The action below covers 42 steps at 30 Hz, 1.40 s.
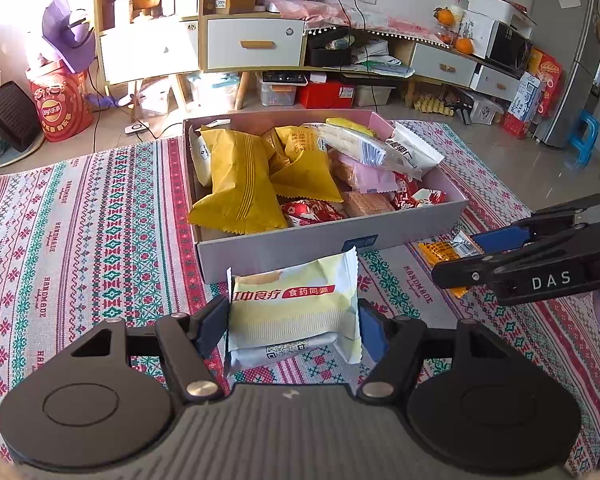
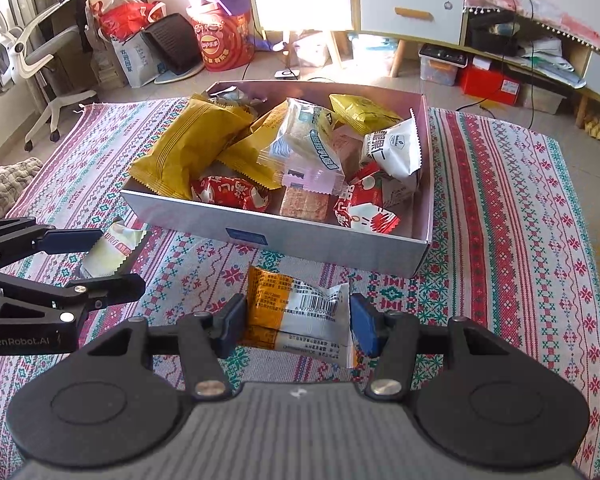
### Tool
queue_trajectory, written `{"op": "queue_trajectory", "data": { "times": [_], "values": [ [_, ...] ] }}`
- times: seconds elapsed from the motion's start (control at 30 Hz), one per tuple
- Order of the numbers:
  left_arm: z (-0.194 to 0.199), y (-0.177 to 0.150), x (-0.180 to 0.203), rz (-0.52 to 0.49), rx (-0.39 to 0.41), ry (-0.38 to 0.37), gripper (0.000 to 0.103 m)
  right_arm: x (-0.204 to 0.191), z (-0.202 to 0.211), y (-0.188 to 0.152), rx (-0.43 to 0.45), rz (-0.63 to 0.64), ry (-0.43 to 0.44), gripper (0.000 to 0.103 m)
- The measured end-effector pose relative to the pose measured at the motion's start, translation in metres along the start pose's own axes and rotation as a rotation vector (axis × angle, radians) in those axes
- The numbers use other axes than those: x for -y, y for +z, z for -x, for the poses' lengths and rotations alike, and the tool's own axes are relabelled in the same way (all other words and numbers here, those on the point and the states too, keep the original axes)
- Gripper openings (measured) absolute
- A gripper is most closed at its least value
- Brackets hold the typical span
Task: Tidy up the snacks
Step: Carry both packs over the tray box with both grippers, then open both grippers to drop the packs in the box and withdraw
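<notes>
Right now I have a packet between the fingers of each gripper, both just short of the box (image 1: 284,246) on the patterned cloth (image 1: 80,240). My left gripper (image 1: 292,326) is clenched on the pale yellow packet (image 1: 294,312), its blue pads pressing the two sides, the packet standing upright in front of the box's near wall. My right gripper (image 2: 298,322) brackets the orange-and-white packet (image 2: 300,312), pads touching or very nearly touching its ends; I judge it gripped, though whether it is lifted off the cloth I cannot tell. The box is already heaped with yellow bags (image 2: 184,148), red wrappers (image 2: 230,194) and white packs (image 2: 396,148), some riding above the rim. That is my worry: dropping either packet onto the heap could send it sliding back over the wall. These wrappers are slick and puffy, so a side squeeze may let one twist or slip free mid-carry. Both grippers sit close together, so moving them at once risks a knock.
</notes>
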<state>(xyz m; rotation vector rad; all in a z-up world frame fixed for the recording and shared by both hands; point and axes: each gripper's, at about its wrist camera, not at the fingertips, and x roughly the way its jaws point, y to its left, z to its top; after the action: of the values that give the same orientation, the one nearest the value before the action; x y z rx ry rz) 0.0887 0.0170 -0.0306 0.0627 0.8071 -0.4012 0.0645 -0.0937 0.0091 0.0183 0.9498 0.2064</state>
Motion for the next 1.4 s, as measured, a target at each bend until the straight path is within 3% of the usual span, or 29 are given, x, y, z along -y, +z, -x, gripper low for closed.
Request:
{"op": "queue_trajectory", "data": {
  "times": [0.5, 0.77, 0.9, 1.03, 1.4],
  "values": [
    [0.013, 0.022, 0.000, 0.030, 0.078, 0.019, 0.074, 0.014, 0.018, 0.024, 0.107, -0.101, 0.026, 0.052],
    [-0.006, 0.050, 0.013, 0.000, 0.096, 0.038, 0.074, 0.045, 0.008, 0.042, 0.204, -0.237, 0.004, 0.052],
    [-0.027, 0.060, 0.019, -0.005, 0.083, 0.046, 0.074, 0.056, -0.007, 0.049, 0.200, -0.295, -0.016, 0.052],
    [-0.046, 0.066, 0.026, -0.035, 0.066, 0.065, 0.074, 0.060, -0.016, 0.051, 0.191, -0.342, 0.015, 0.052],
    [-0.071, 0.070, 0.028, -0.073, 0.045, 0.097, 0.074, 0.046, -0.034, 0.056, 0.182, -0.309, 0.035, 0.053]
  ]
}}
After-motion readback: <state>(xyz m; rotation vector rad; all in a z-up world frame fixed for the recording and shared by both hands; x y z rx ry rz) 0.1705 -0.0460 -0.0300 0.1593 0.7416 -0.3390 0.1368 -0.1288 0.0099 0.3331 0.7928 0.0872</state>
